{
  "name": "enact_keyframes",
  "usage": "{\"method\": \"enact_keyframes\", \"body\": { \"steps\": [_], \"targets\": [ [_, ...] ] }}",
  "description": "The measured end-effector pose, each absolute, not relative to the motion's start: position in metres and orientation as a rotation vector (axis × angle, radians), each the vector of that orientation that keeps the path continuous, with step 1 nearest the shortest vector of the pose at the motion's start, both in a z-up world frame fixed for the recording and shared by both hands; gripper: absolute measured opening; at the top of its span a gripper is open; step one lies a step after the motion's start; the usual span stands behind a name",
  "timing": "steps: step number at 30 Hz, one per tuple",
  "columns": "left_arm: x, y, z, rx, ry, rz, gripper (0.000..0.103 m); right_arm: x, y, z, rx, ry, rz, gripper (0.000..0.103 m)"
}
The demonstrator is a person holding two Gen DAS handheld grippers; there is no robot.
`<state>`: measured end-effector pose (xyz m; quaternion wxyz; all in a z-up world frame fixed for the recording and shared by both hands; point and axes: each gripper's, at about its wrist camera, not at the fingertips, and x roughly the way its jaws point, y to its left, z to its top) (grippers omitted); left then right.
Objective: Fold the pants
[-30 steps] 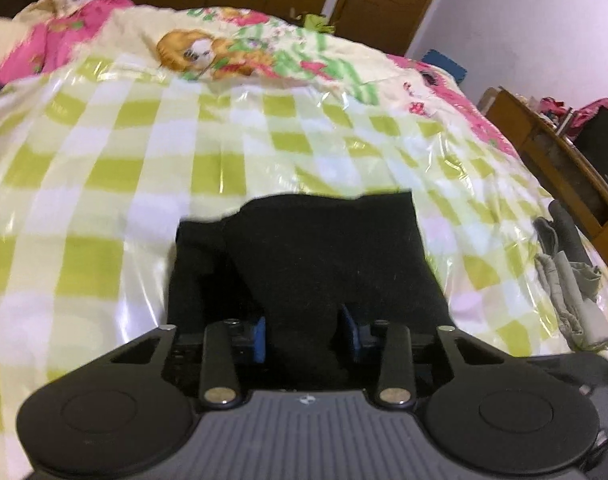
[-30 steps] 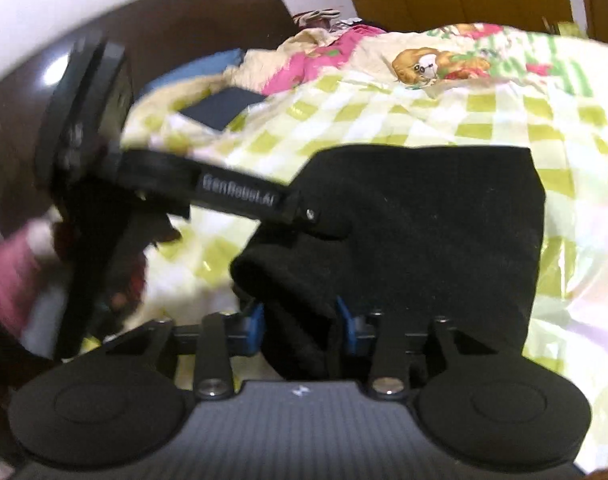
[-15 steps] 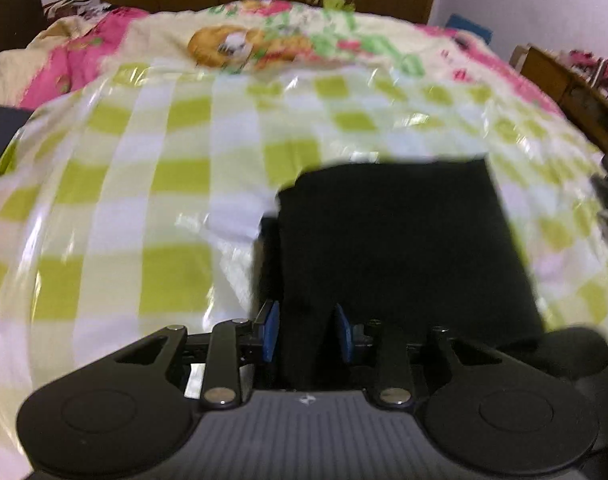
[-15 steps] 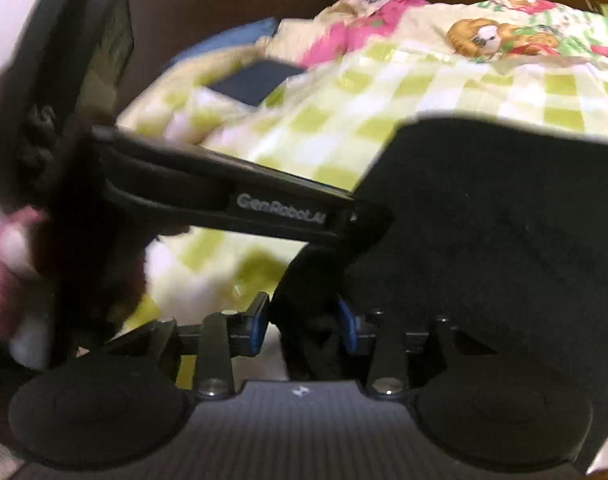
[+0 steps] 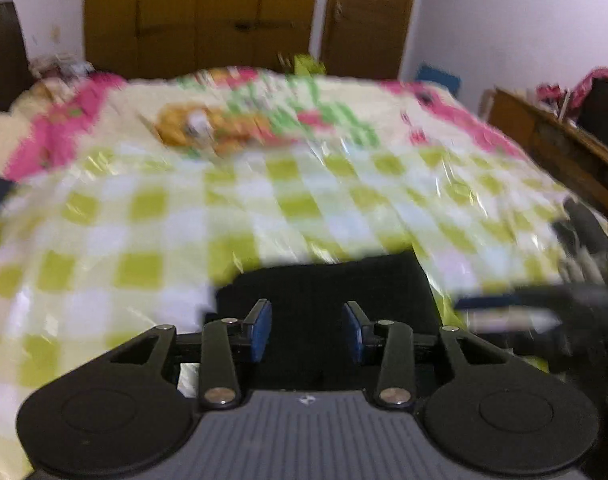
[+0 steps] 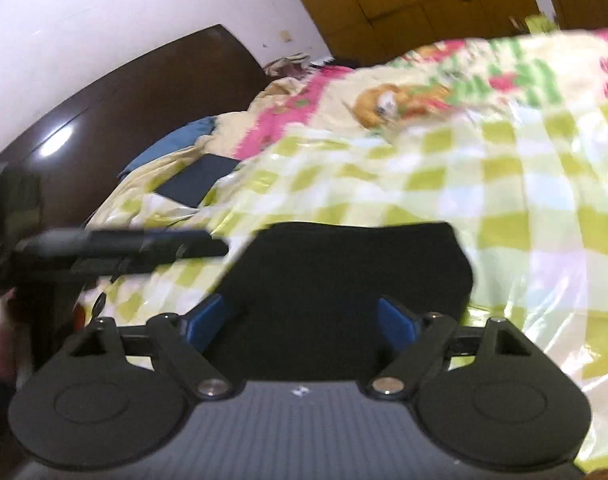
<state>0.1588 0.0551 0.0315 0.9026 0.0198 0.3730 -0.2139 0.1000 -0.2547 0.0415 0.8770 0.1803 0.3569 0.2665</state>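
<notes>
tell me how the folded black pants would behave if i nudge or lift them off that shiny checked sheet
The black pants look like soft, limp cloth, so lifted by one edge they would probably sag and unfold. The checked sheet is glossy and plastic-like, so a push would likely slide the whole bundle rather than tip it. Folded flat, they should not roll.
</notes>
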Motion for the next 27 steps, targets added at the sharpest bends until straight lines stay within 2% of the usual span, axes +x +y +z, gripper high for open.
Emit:
{"method": "enact_keyframes", "body": {
  "steps": [3,6,8,13,16,19,22,23,24,27],
  "targets": [
    [0.162,0.05,-0.013,0.083,0.874,-0.395,0.054,0.137,-0.279,0.007,0.456,0.771,0.54,0.083],
    [0.155,0.053,-0.03,0.082,0.862,-0.373,0.055,0.17,-0.294,-0.025,0.524,0.837,0.464,0.079],
    [0.155,0.051,-0.027,0.08,0.866,-0.356,0.055,0.168,-0.304,-0.023,0.589,0.816,0.474,0.077],
    [0.14,0.045,-0.006,0.123,0.793,-0.328,0.056,0.124,-0.296,0.017,0.548,0.695,0.5,0.077],
    [0.137,0.052,-0.01,0.153,0.792,-0.269,0.058,0.113,-0.272,0.019,0.547,0.71,0.579,0.079],
    [0.137,0.058,-0.031,0.18,0.826,-0.222,0.062,0.124,-0.232,0.0,0.397,0.824,0.557,0.082],
    [0.142,0.062,-0.035,0.161,0.812,-0.216,0.068,0.146,-0.209,-0.014,0.309,0.843,0.501,0.084],
    [0.143,0.063,-0.035,0.175,0.8,-0.215,0.072,0.151,-0.207,-0.015,0.315,0.85,0.49,0.086],
    [0.145,0.063,-0.038,0.197,0.787,-0.207,0.081,0.156,-0.205,-0.016,0.32,0.856,0.484,0.087],
    [0.151,0.076,-0.045,0.082,0.815,-0.193,0.085,0.156,-0.199,-0.022,0.283,0.855,0.471,0.088]
  ]
}}
